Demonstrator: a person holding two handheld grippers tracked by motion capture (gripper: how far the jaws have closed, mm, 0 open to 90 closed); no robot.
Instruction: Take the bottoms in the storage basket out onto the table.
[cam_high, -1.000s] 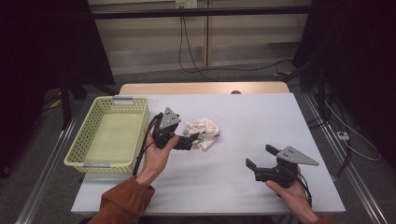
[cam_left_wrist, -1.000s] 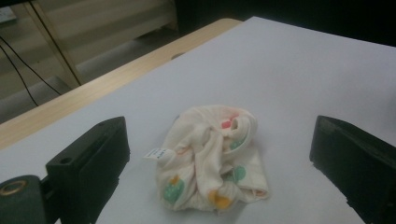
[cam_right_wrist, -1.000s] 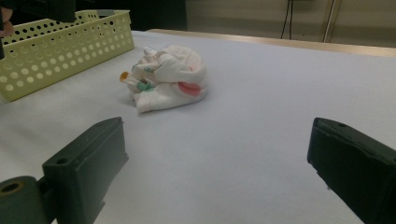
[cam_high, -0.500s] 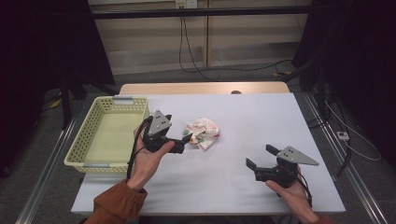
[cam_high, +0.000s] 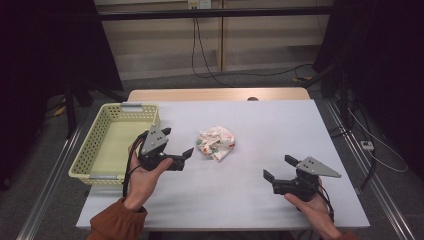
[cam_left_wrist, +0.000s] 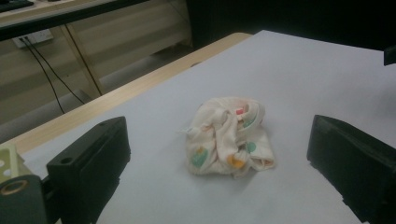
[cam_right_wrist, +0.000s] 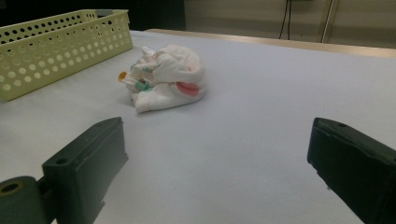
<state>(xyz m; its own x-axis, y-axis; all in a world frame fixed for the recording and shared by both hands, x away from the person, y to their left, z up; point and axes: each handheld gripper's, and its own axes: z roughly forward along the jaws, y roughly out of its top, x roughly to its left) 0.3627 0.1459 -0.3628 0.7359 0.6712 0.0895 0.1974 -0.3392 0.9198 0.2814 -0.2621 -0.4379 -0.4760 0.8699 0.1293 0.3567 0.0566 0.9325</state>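
The left gripper (cam_high: 176, 146) has drawn back from the crumpled cloth (cam_high: 216, 143) over the last second: a moment ago its tips were right at the cloth's edge, and now it sits between the cloth and the yellow basket (cam_high: 96, 150), with a clear strip of table (cam_high: 280, 125) between its tips and the fabric. Its jaws stand wide and hold nothing; in the left gripper view the cloth (cam_left_wrist: 229, 137) lies framed between them but some way ahead. The cloth itself has not shifted. It lies bunched on the table just right of the basket, not touching it. The right gripper (cam_high: 280, 167) has stayed well to the cloth's near right, jaws also wide and empty. To my eye no grasp has been made yet, and the left hand looks to be lining up afresh.
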